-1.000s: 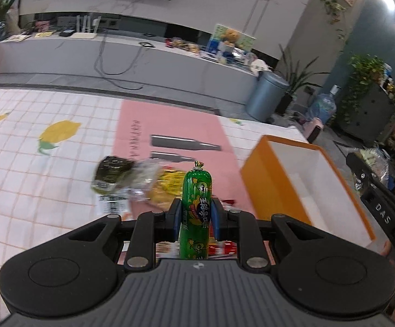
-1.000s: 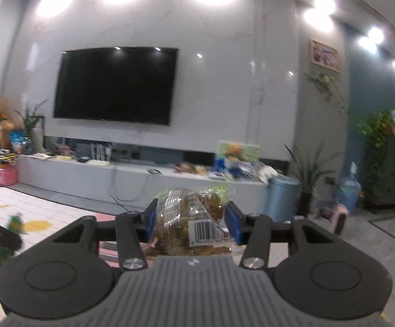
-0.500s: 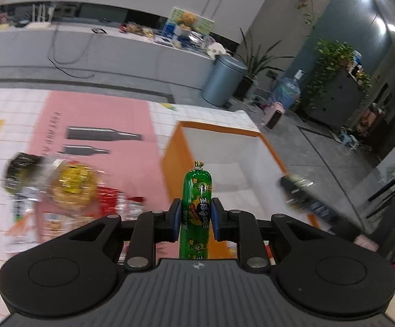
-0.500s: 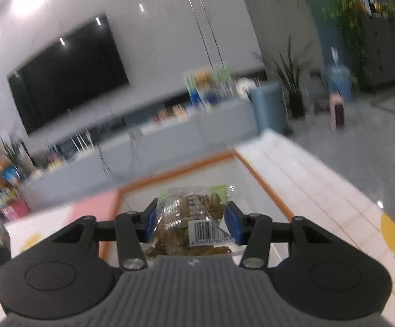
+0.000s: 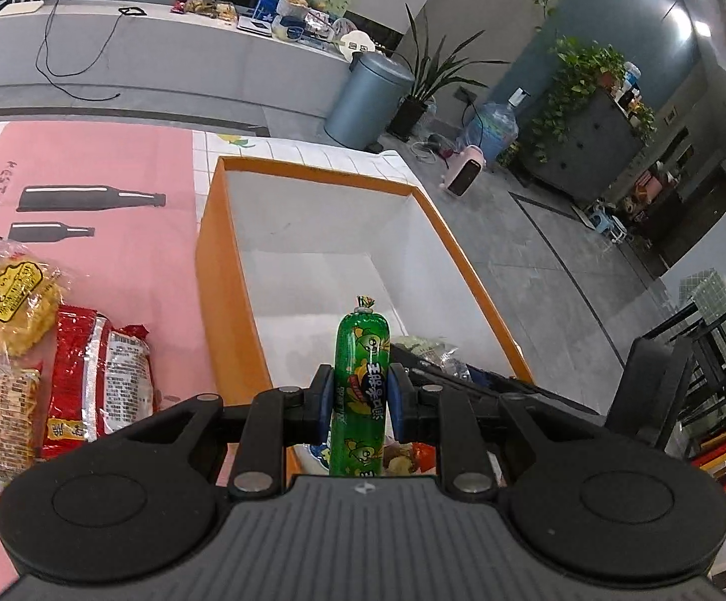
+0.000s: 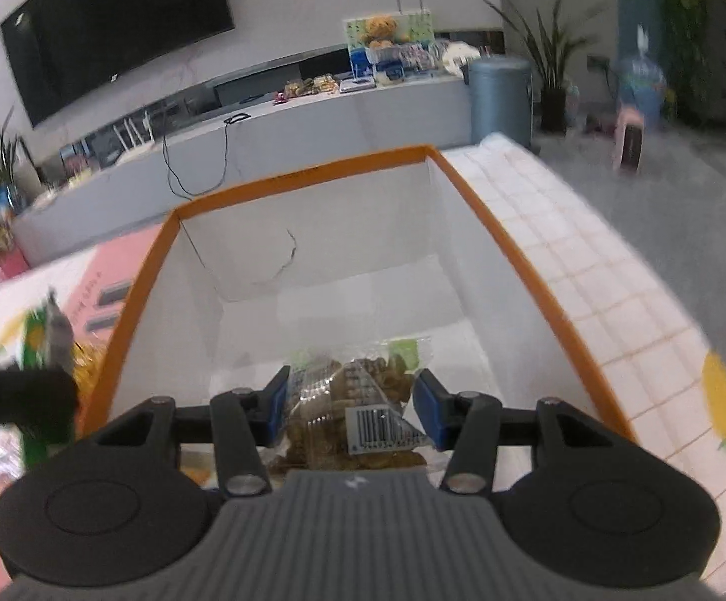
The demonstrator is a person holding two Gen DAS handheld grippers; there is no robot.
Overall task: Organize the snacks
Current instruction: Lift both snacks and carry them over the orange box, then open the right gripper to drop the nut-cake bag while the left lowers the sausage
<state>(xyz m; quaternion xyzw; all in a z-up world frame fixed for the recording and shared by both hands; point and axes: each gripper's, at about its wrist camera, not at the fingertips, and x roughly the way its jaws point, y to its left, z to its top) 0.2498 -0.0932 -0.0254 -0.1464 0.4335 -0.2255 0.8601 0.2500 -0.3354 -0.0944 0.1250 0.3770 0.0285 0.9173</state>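
A green sausage stick (image 5: 360,385) is clamped upright in the left hand-held gripper (image 5: 360,400), over the near end of the orange box (image 5: 222,270). A clear cookie bag (image 6: 352,415) is pinched by the right hand-held gripper (image 6: 352,408) above the same box. With both crowded over one end, a collision could be caused, or a snack dropped outside the rim.

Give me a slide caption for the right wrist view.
Right gripper holds a clear bag of brown snacks over the open orange box.
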